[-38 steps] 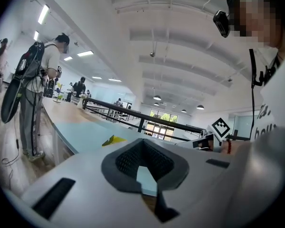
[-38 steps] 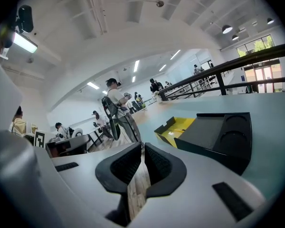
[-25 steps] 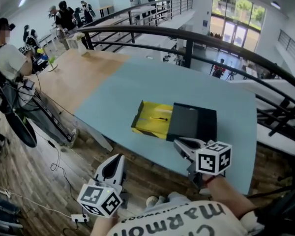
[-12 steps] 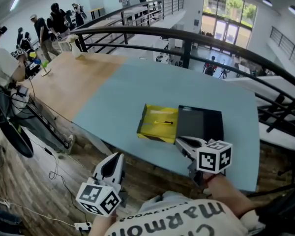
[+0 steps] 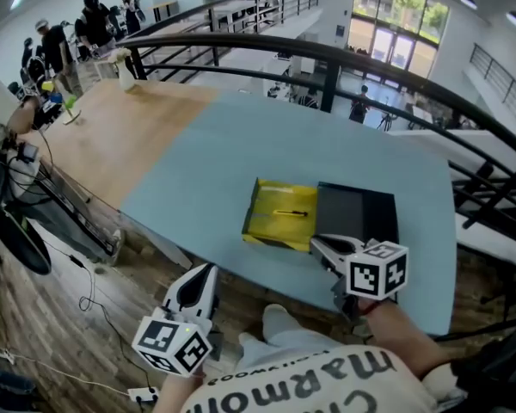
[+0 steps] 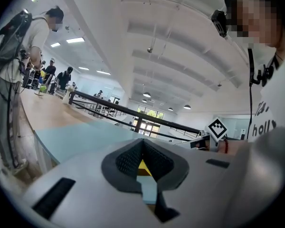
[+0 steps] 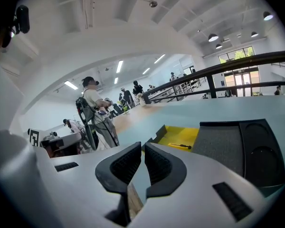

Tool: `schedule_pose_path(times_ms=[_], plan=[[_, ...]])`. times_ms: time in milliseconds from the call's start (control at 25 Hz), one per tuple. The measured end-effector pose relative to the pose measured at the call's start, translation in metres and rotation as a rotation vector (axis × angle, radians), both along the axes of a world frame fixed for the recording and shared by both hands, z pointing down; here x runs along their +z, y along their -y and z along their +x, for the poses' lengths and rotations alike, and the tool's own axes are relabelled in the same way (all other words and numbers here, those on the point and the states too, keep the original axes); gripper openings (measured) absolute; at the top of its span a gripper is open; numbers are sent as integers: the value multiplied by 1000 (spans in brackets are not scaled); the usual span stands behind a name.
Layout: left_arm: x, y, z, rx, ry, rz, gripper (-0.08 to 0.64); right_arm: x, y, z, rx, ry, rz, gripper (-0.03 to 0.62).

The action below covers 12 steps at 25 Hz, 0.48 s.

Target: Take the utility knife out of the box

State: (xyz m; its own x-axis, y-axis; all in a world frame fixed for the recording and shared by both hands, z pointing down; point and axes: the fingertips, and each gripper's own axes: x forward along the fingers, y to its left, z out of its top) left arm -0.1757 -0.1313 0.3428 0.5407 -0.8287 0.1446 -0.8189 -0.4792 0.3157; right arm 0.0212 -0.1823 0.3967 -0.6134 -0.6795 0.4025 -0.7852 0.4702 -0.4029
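Note:
An open yellow box [image 5: 275, 219] lies on the light blue table [image 5: 241, 144], and the utility knife [image 5: 292, 212] rests inside it. A black lid [image 5: 358, 218] sits against the box's right side. My right gripper [image 5: 320, 246] hovers at the table's near edge, just in front of the lid, shut and empty. The right gripper view shows its pads [image 7: 143, 145] almost meeting, with the knife [image 7: 179, 146] in the yellow box [image 7: 180, 136] ahead. My left gripper [image 5: 203, 274] hangs below the table's near edge, left of the box, jaws [image 6: 143, 140] shut on nothing.
A black railing [image 5: 327, 54] curves behind the table. The left part of the tabletop is wood [image 5: 112, 119]. Several people [image 5: 90, 24] stand at the far left. Cables [image 5: 86, 291] lie on the wooden floor beneath the left gripper.
Both grippers have edged forward toward the table. The box and lid now sit closer to the right gripper in the head view. Jaws are unchanged.

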Motion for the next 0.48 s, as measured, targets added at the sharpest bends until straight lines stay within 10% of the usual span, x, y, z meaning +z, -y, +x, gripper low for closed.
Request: schedule_pose_path(times_ms=[480], plan=[[12,64,2,34,4,-29,3,1,62,-4,4,0,-3,46]])
